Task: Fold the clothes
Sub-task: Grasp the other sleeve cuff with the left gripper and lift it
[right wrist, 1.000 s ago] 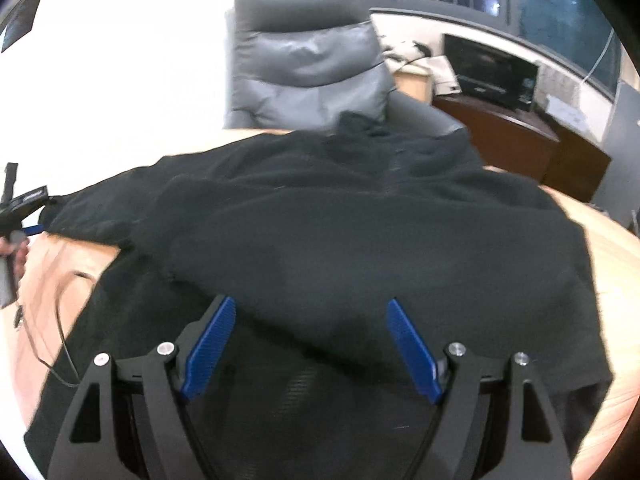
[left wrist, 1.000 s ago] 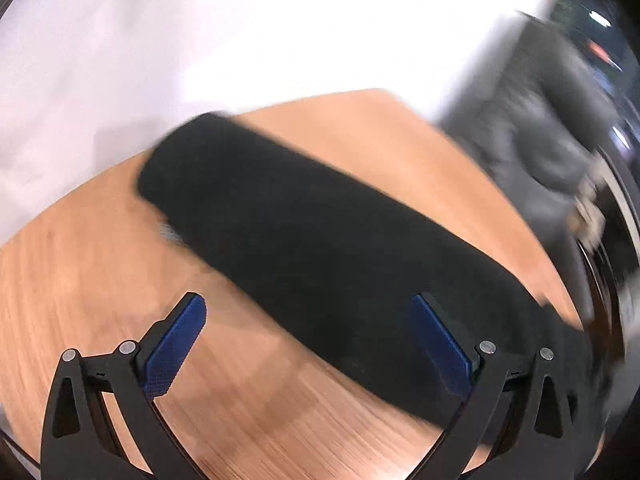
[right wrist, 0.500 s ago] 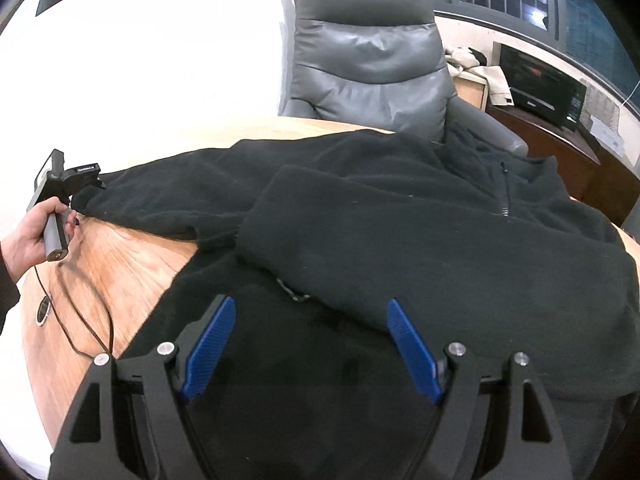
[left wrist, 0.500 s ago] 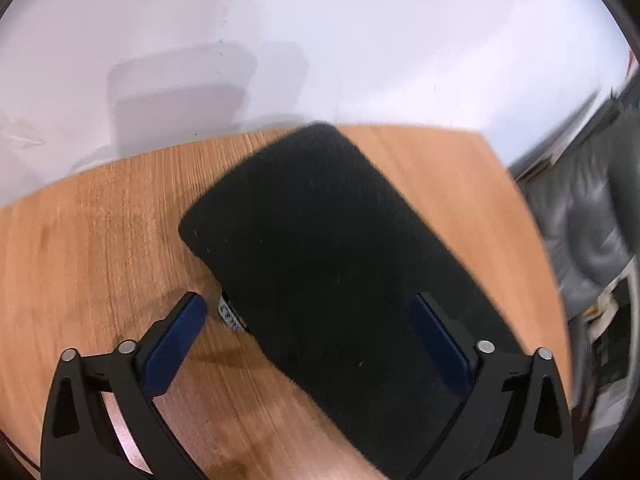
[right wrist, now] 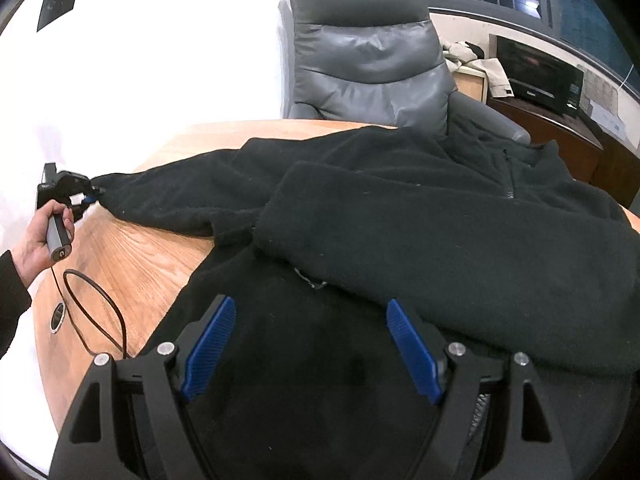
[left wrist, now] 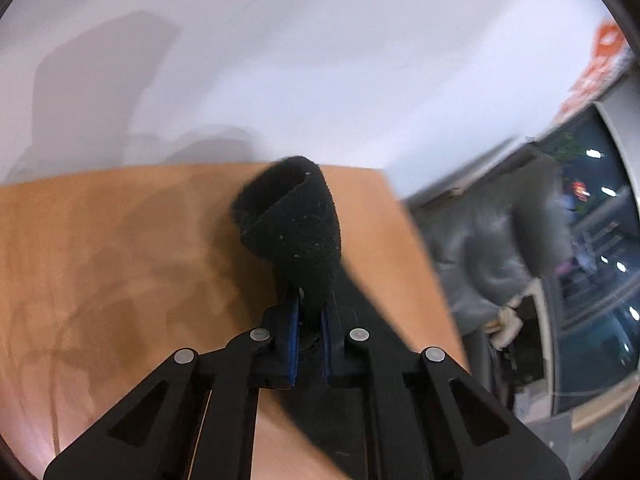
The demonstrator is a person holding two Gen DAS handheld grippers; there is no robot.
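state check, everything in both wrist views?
left claw: shut on the sleeve cuff.
right claw: open, hovering over the fleece, gripping nothing.
sleeve cuff: pinched, raised off the table.
black fleece: spread on the table, one sleeve folded across its body, other stretched out.
black cable: looped loose.

1. Bare wood-grain bench (right wrist: pixel 132 256) lies open left of the black fleece pullover (right wrist: pixel 440 240).
2. A thin black looped cable (right wrist: pixel 96 312) and a small round metal grommet (right wrist: pixel 58 314) sit on that strip.
3. The grey padded leather armchair (right wrist: pixel 368 52) stands at the bench's far edge, touching the pullover's collar side.
4. Right claw (right wrist: pixel 312 344), spread wide, hovers over fleece.
5. Left claw (left wrist: pixel 308 320) grips the sleeve cuff (left wrist: pixel 292 224) above bare wood.
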